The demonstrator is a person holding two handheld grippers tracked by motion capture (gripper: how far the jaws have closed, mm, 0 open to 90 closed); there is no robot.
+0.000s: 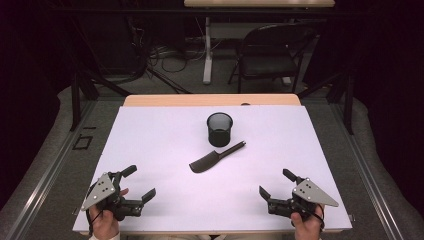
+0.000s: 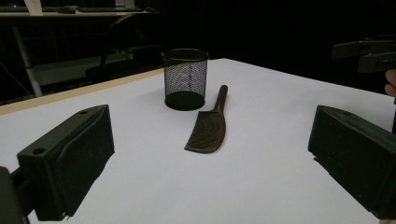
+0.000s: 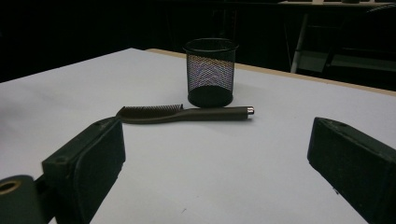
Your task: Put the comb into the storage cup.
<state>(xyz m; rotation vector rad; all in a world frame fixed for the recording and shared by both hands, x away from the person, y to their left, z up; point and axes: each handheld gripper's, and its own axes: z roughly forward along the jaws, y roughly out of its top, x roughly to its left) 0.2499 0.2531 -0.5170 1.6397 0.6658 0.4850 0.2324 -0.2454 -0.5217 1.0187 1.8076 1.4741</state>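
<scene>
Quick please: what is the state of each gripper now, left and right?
Left gripper: open, holding nothing.
Right gripper: open, holding nothing.

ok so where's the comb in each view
High view: comb at table centre, just in front of the mesh cup.
Left gripper view: centre, right of the cup, handle pointing away.
Right gripper view: lying sideways in front of the cup, handle to the right.
Shared landmark: the mesh cup.
</scene>
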